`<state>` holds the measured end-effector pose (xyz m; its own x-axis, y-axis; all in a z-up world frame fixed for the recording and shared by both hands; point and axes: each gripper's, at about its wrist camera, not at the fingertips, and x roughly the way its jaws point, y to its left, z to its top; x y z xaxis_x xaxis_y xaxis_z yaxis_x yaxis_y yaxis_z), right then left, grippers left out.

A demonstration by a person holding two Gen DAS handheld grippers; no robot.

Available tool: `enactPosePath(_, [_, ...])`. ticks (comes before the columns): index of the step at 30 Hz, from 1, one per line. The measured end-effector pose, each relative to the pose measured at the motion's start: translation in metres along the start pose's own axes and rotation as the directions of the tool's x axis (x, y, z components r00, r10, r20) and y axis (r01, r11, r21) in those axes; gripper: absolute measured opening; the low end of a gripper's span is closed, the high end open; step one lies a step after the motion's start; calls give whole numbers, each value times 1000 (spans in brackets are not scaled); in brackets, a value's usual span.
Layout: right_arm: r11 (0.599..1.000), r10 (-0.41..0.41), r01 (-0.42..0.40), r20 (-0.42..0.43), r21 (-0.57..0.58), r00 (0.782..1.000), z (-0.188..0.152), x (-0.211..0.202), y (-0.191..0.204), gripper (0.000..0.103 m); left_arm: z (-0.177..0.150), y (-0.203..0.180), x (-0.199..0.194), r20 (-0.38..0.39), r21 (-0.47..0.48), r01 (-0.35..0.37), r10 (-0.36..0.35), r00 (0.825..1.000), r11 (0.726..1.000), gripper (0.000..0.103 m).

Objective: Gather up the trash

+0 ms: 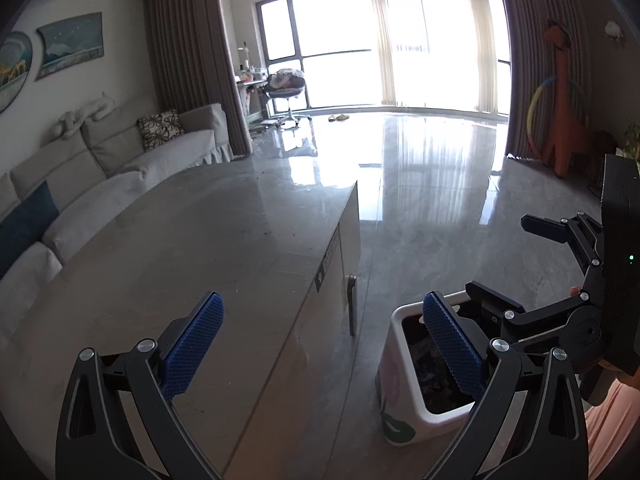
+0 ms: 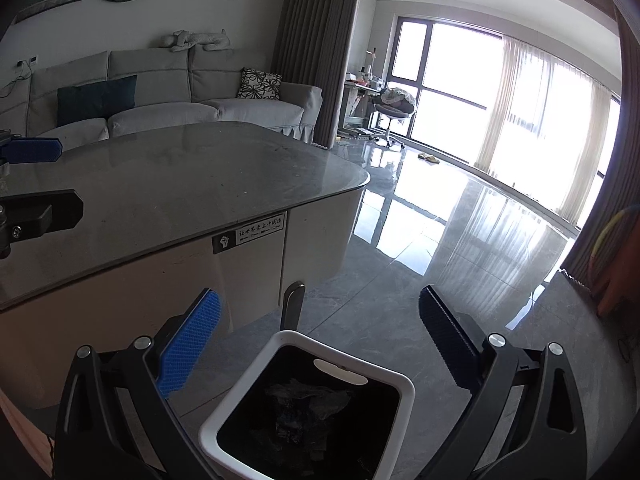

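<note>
**Both grippers empty above the bin**

I had my right gripper (image 2: 320, 340) poised over the trash bin (image 2: 224, 412) — a white, square-mouthed bin with rounded corners and a black liner, standing on the glossy grey floor tiles (image 2: 400, 264) just beside the table (image 2: 180, 176). Its jaws stood spread wide with nothing between them. Dark crumpled trash (image 2: 308, 404) lay inside the bin; I could not tell what it was made of. My left gripper (image 1: 324, 340) was likewise released and empty, its blue pads (image 1: 192, 344) ribbed with a fine grid, hovering partly over the table edge. The tabletop was smooth grey stone or glass, rounded at the corner. A black-and-white label (image 2: 250, 236) on the table's side showed a fist icon and Chinese writing — too small for me to read.
</note>
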<state>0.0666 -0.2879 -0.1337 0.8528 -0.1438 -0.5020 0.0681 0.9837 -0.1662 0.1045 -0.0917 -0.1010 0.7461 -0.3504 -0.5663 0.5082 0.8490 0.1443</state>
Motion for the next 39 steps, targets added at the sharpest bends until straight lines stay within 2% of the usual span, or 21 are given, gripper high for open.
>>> enactPosePath(11, [998, 45, -43, 58, -38, 997, 28, -11, 30, 99, -8, 41, -28, 8, -66, -61, 62, 998, 996, 99])
enactPosePath(16, [994, 88, -81, 93, -79, 992, 50, -14, 60, 99, -13, 72, -42, -2, -112, -125, 126, 992, 986, 99])
enactPosePath(24, [976, 175, -157, 113, -151, 978, 78, -14, 121, 99, -31, 135, -68, -39, -208, -239, 236, 971, 949, 99])
enactPosePath(30, [960, 236, -214, 112, -178, 965, 97, -11, 162, 99, -45, 175, -86, -71, -230, -351, 344, 936, 908, 99])
enactPosePath(34, [950, 265, -239, 111, -199, 958, 108, -8, 186, 99, -55, 196, -96, -85, -244, -384, 375, 923, 891, 99])
enactPosePath(39, [941, 284, -255, 108, -222, 953, 115, -7, 210, 99, -64, 212, -103, -103, -261, -393, 380, 919, 882, 99])
